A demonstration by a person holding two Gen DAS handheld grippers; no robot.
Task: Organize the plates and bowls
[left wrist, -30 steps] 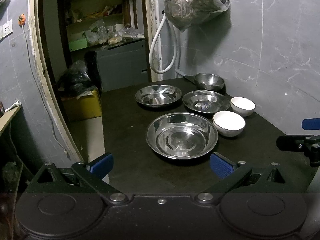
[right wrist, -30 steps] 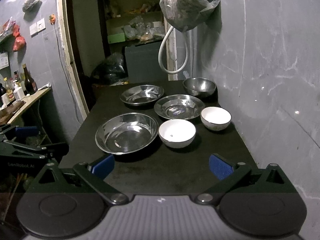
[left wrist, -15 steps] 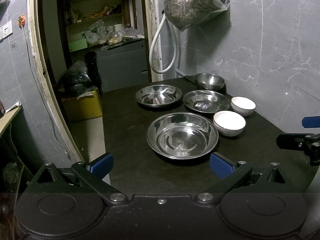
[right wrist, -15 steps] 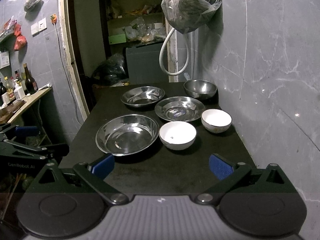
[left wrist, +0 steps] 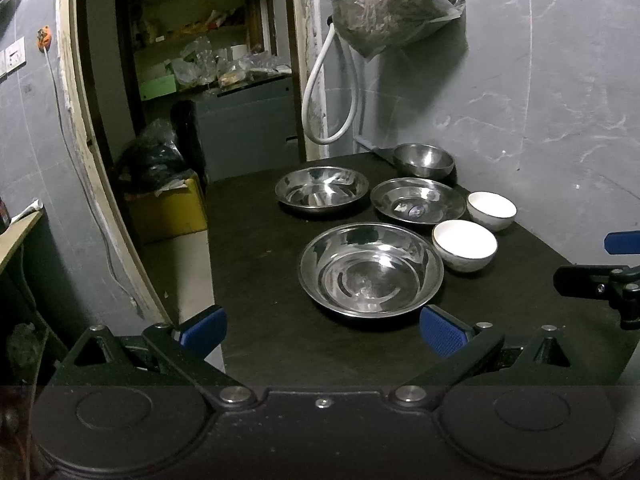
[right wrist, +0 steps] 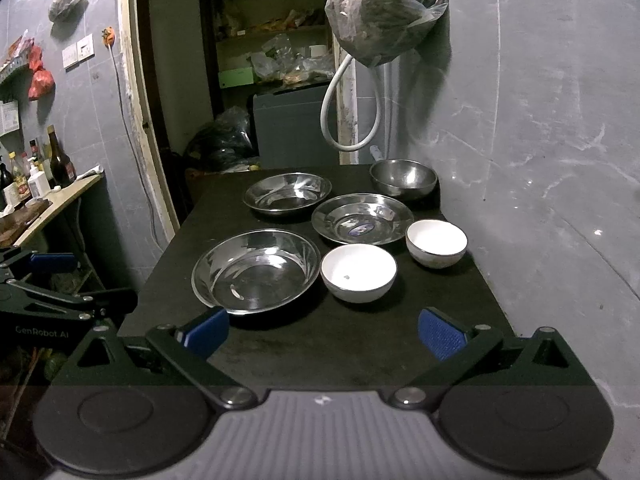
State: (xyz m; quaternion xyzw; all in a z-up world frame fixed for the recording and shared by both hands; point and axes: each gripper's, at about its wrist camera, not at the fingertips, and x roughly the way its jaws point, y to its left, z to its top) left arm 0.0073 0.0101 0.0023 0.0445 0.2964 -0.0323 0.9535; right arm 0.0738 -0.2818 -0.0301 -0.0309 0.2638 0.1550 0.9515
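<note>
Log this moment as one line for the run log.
left gripper: jaws open, empty | right gripper: jaws open, empty | steel plates, white bowls: unstacked on table

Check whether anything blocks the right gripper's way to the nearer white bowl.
Nothing visible does. The right gripper is open and empty, and only bare table lies between it and the nearer white bowl. The big steel dish sits just left of that path.

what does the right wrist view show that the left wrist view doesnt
Only the right wrist view shows the bottles on the wooden side shelf and the red bags on the wall. Only the left shows the yellow box on the floor. Both show the steel dishes, two white bowls and hanging bag; each sees the other open tool.
</note>
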